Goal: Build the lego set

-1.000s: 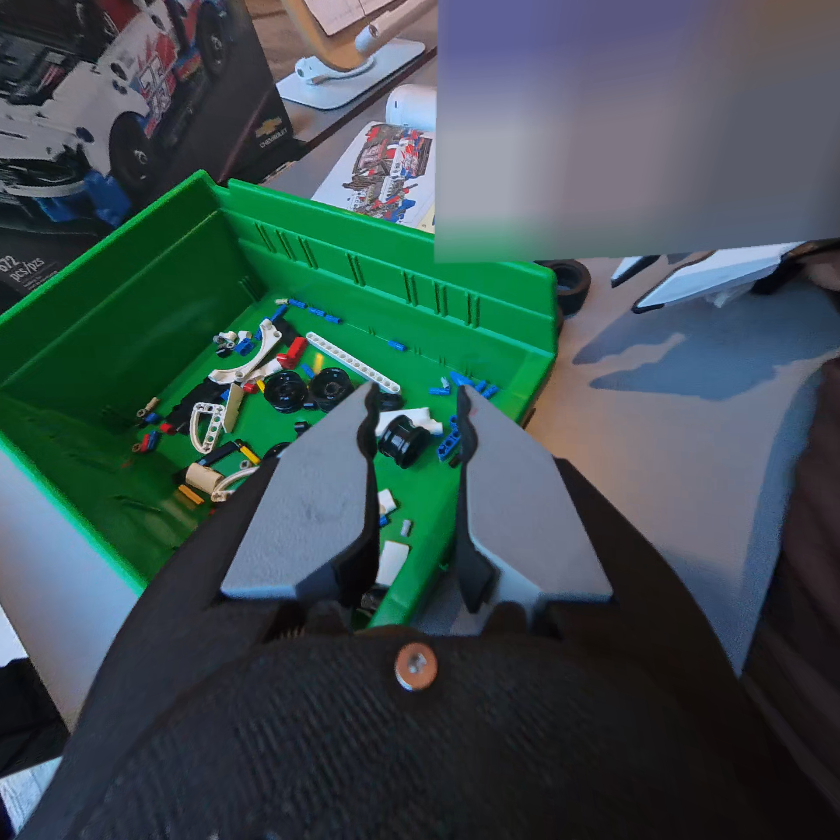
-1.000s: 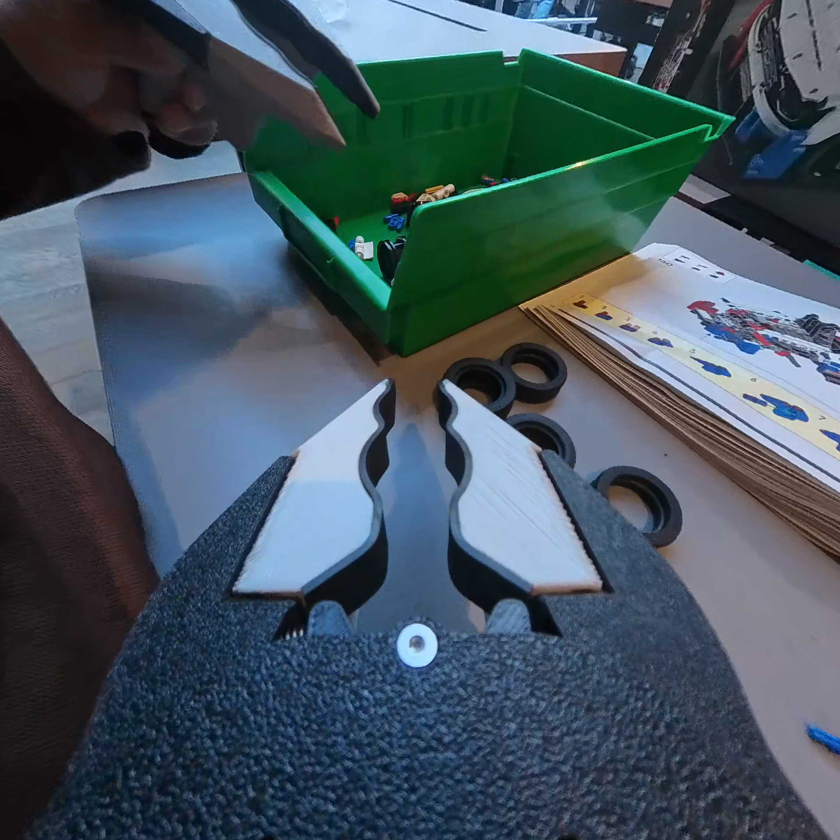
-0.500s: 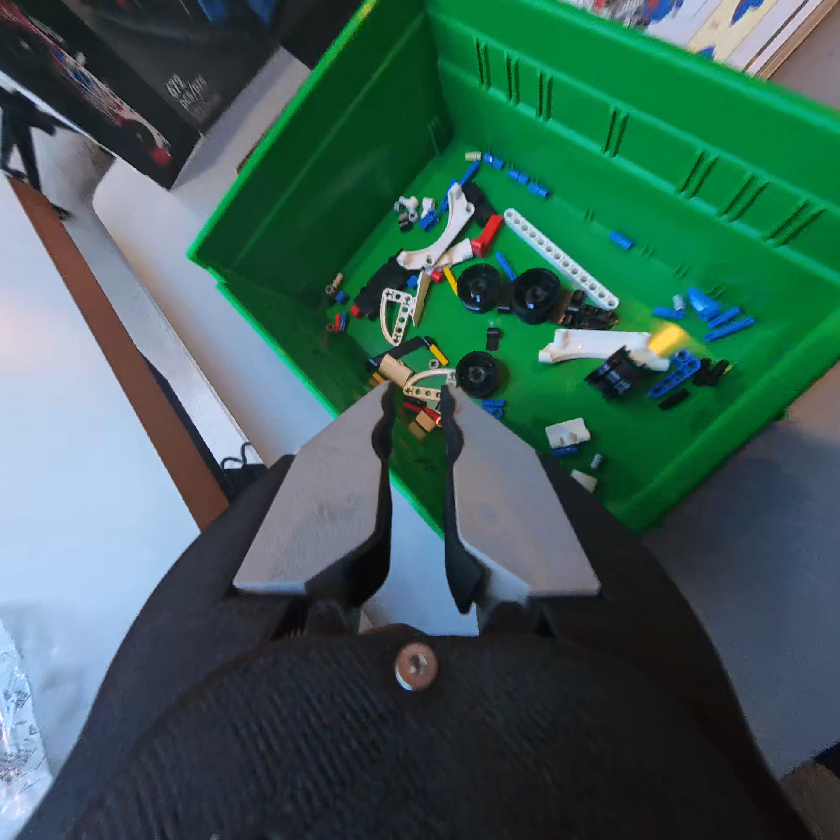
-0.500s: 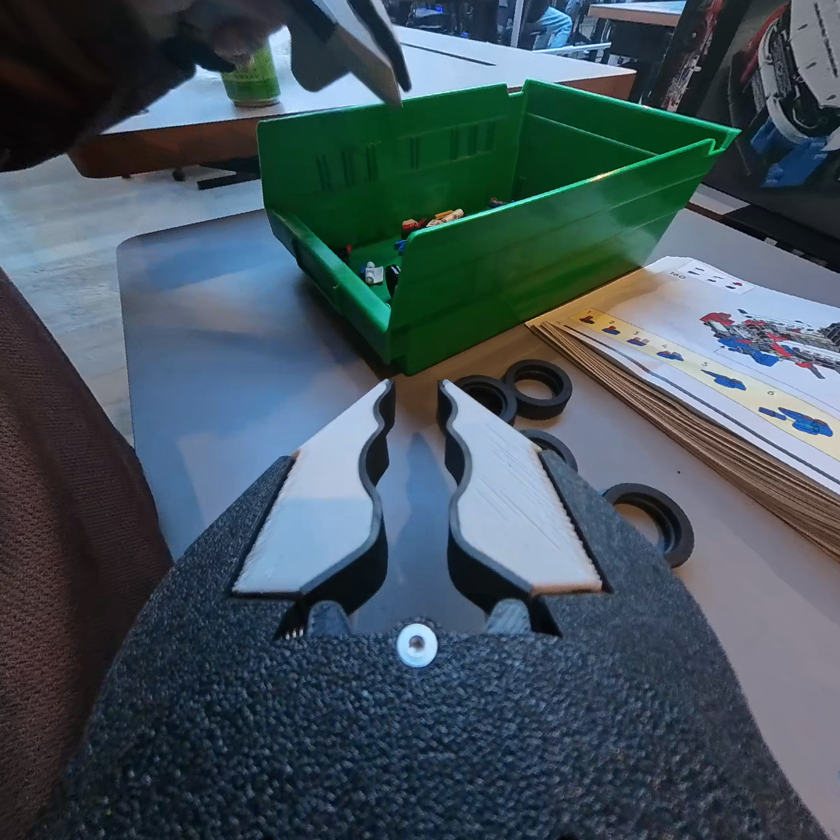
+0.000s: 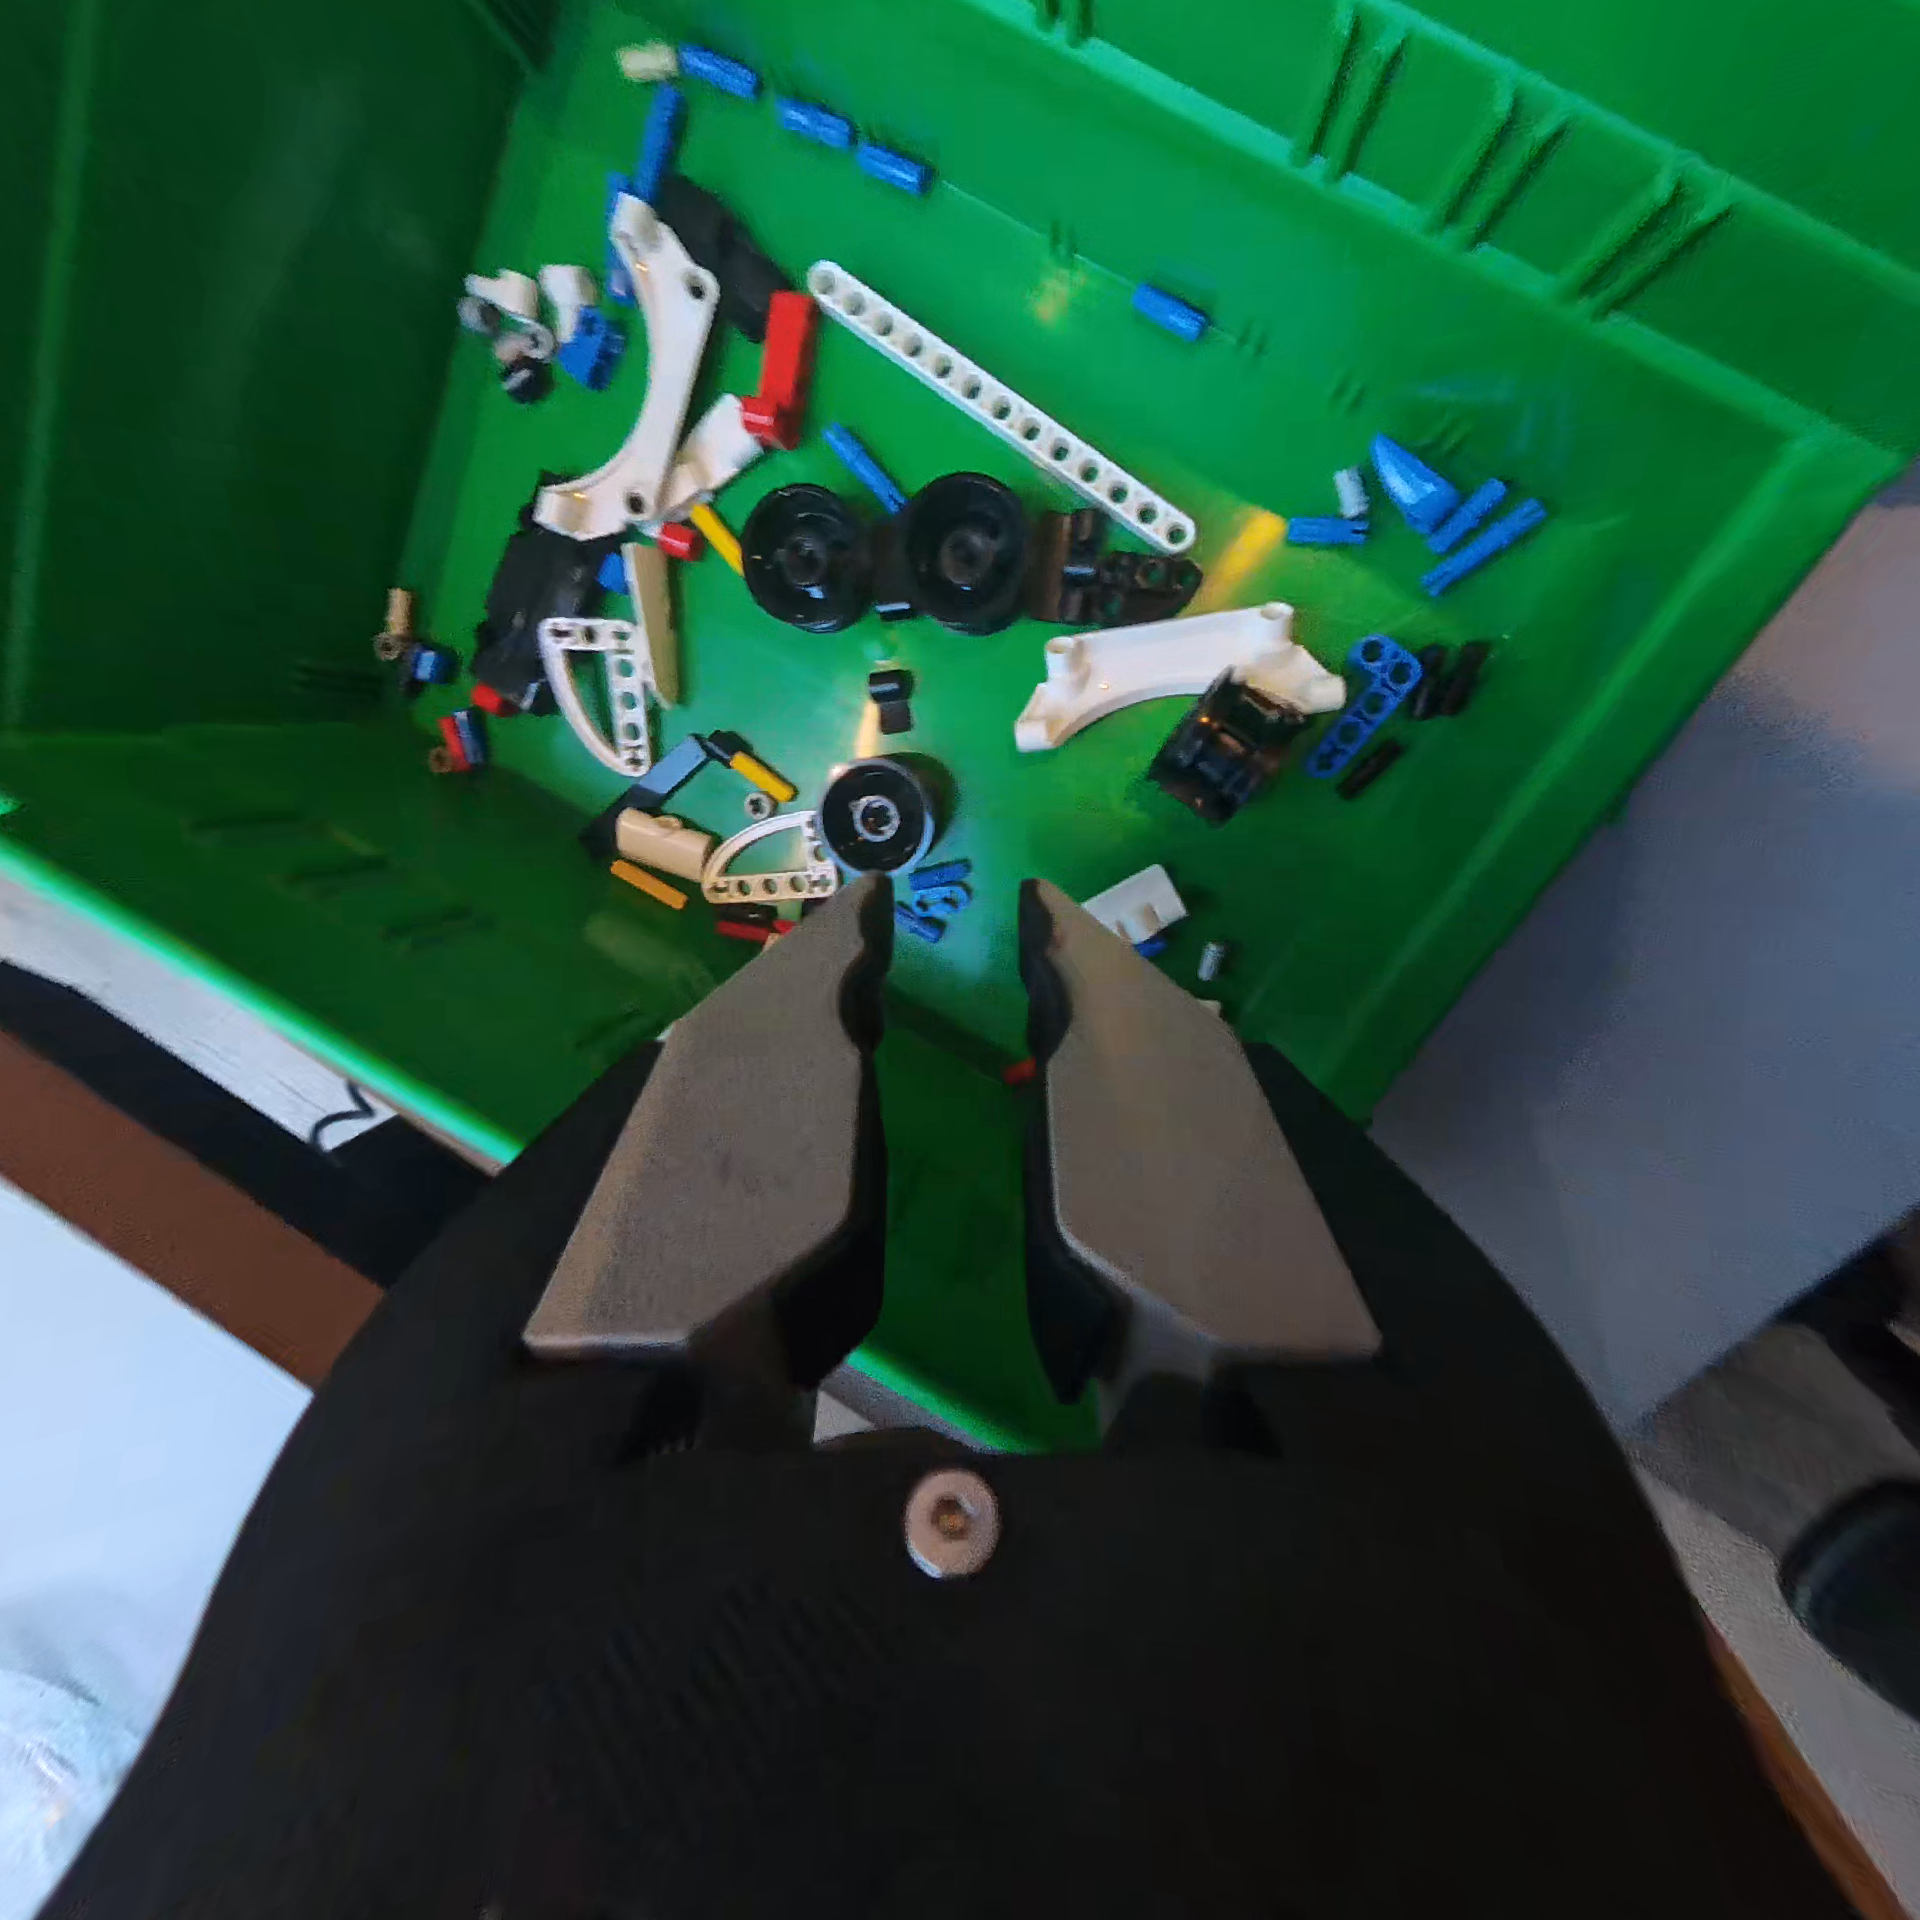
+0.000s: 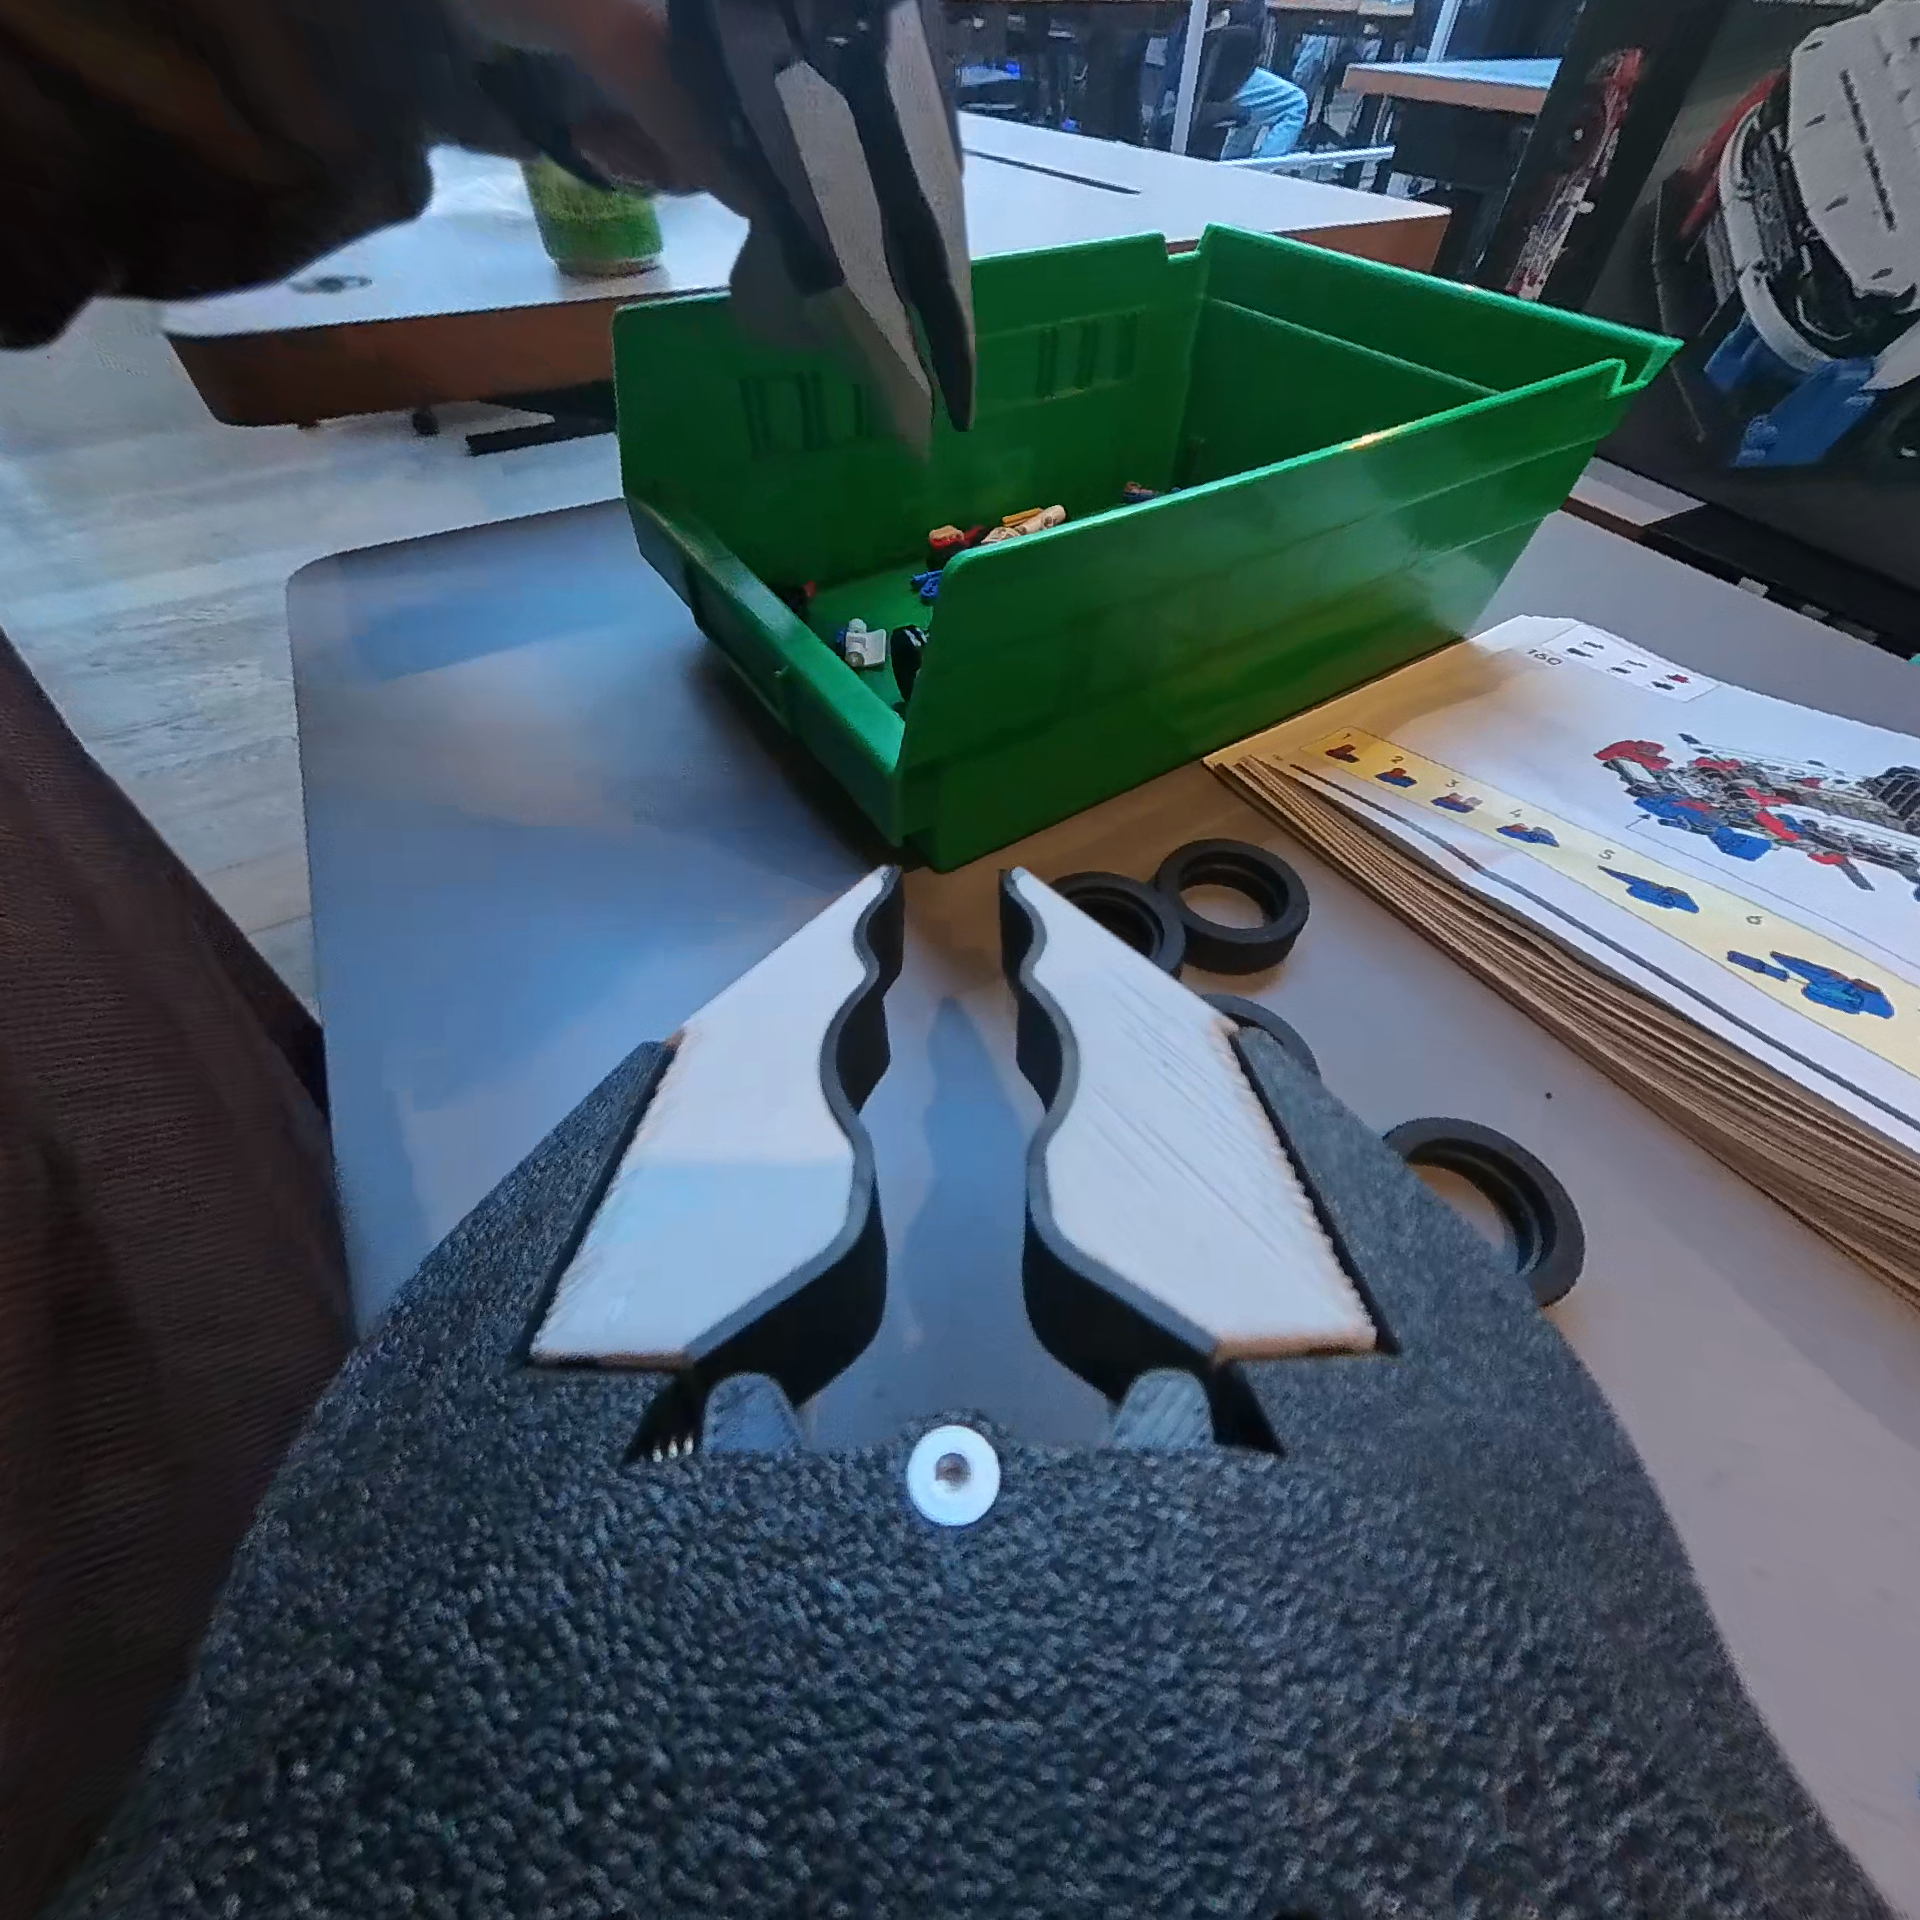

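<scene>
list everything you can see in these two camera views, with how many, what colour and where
Bin: one, green, on the grey table.
Loose bricks: many, mixed colours, on the bin floor.
Wheel hubs: three, black, mid bin.
Long holed beam: one, white, in bin.
Curved panels: two, white, in bin.
Rubber tyres: four, black, on table before the bin.
Instruction booklet: one, open, right of bin.
Set box: one, dark, behind the bin.
Left hand-held gripper: open, over bin.
Right hand-held gripper: open, above table.

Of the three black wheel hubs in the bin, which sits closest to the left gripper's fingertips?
The lone hub with the light-catching rim, just ahead of the left gripper. The other two hubs lie side by side, deeper in the green bin.
</scene>
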Motion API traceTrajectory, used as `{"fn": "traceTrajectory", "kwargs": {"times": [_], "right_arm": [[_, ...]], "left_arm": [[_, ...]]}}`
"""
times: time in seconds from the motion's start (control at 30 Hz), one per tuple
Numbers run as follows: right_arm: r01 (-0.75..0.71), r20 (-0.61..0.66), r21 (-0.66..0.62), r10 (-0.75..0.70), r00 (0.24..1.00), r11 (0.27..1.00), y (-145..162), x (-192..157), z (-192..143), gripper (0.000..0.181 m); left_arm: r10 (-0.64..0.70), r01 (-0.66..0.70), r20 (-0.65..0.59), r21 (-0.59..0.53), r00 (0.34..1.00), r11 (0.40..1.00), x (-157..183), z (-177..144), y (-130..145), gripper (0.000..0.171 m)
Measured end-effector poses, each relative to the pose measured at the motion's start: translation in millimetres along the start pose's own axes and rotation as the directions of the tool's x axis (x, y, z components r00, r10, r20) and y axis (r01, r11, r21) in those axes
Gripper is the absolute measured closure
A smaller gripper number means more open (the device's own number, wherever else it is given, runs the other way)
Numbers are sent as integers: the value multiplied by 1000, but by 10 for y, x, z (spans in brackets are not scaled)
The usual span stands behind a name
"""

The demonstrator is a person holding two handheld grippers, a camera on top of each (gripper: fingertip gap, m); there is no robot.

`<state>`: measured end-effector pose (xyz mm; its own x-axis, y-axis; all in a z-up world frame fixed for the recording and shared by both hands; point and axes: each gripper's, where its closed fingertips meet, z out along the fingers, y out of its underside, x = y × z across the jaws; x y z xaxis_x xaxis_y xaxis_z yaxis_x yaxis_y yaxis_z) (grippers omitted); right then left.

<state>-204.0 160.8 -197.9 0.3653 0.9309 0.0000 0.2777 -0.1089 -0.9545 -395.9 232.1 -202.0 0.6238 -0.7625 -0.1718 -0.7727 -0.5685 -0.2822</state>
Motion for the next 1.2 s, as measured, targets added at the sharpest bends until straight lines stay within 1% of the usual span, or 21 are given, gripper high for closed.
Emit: {"fn": "traceTrajectory", "kwargs": {"times": [0.07, 0.13, 0.17, 0.23, 0.3, 0.43, 0.57, 0.67, 0.77, 0.87, 0.97, 1.0, 1.03, 1.1, 1.17, 1.2], "right_arm": [[-3, 6, 10, 3, 1000, 1000, -12, -5, -11, 163], [-6, 15, 26, 6, 1000, 1000, -33, -12, -28, 163], [-8, 19, 34, 7, 1000, 999, -43, -15, -38, 163], [-11, 25, 50, 10, 1000, 999, -61, -21, -57, 164], [-11, 33, 63, 9, 999, 998, -78, -31, -75, 164], [8, 56, 88, -13, 998, 996, -105, -87, -108, 164], [18, 61, 126, -26, 998, 992, -143, -111, -165, 165], [4, 72, 137, -14, 997, 991, -149, -112, -199, 165], [-10, 76, 143, 0, 997, 990, -154, -99, -213, 165], [-15, 77, 141, 4, 997, 990, -152, -96, -213, 165], [-6, 73, 137, -4, 997, 991, -146, -101, -208, 165], [-2, 71, 135, -8, 997, 991, -143, -104, -205, 165], [2, 70, 132, -11, 997, 991, -140, -107, -201, 165], [9, 67, 126, -18, 998, 992, -134, -113, -193, 165], [21, 65, 118, -28, 997, 993, -125, -125, -183, 165], [26, 63, 116, -33, 997, 993, -121, -128, -179, 165]], "left_arm": [[3, -12, -70, -124, 998, 992, 43, 96, 80, 148], [14, -39, -92, -275, 996, 961, 22, 207, 227, 145], [24, -59, -109, -330, 994, 942, 35, 250, 286, 145], [60, -101, -116, -390, 991, 915, 23, 335, 347, 144], [64, -99, -91, -451, 994, 887, -36, 386, 401, 144], [32, -83, -117, -462, 993, 883, -9, 463, 346, 147], [14, -78, -132, -492, 991, 867, 1, 548, 359, 152], [12, -78, -135, -496, 991, 865, 14, 557, 330, 161], [37, -103, -138, -510, 990, 854, 34, 547, 350, 161], [51, -105, -122, -496, 991, 862, 4, 508, 352, 162], [83, -116, -97, -406, 992, 906, 1, 389, 267, 162], [105, -126, -77, -369, 992, 921, -1, 334, 232, 163], [140, -147, -44, -314, 989, 938, -8, 277, 168, 171], [211, -202, 31, -189, 977, 961, 14, 133, 15, 171], [240, -233, 80, -90, 967, 968, 93, -9, -114, 171], [246, -242, 85, -59, 965, 969, 144, -52, -147, 171]]}}
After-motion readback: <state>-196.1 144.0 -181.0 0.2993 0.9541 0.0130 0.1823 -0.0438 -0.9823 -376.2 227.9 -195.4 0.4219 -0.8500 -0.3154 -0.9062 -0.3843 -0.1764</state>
